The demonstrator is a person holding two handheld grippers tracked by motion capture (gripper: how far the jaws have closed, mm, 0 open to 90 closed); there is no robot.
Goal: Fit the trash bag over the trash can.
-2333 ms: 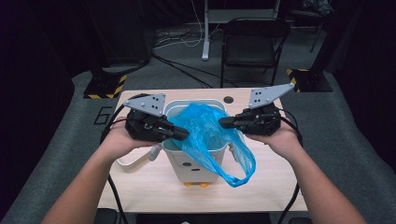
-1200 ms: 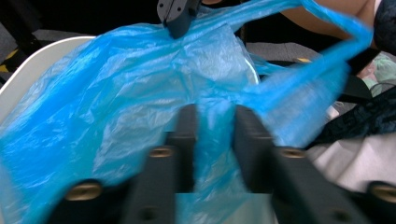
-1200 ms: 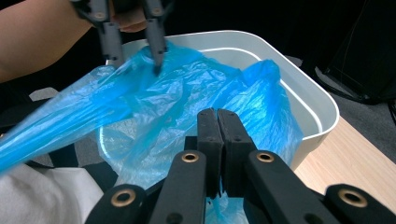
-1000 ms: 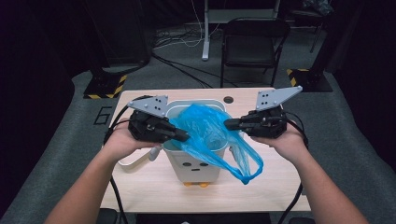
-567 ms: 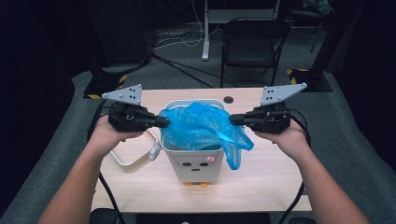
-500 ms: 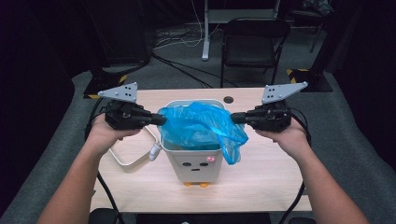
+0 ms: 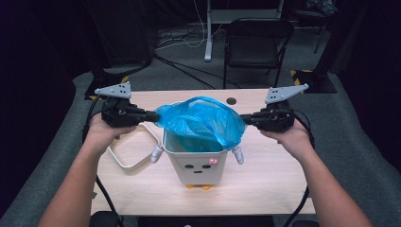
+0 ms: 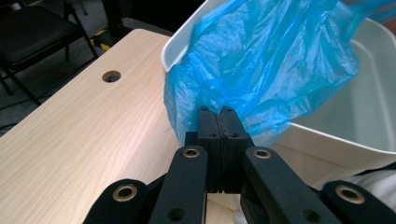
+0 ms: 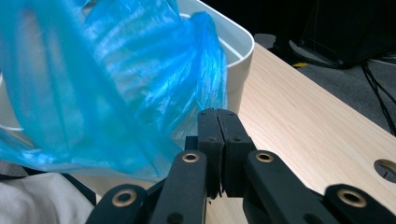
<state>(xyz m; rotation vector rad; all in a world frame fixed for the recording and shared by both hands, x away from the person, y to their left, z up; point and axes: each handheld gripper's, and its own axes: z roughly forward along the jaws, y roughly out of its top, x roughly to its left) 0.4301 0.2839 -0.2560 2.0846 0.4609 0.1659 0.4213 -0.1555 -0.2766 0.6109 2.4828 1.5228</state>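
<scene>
from above, bin (image 7: 196, 163) shows a face beneath blue bag (image 7: 201, 120).

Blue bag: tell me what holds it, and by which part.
Both claws hold the blue bag by its rim: the left claw is shut on the left edge, the right claw on the right edge, stretching it over the bin.

High view looks down—gripper views sit close, sharing the bag (image 7: 201, 120).

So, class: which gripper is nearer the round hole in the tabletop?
Right. The right gripper pinches the blue bag just right of and a little nearer than the hole; the left gripper holds the bag's far side, across the bin.
</scene>
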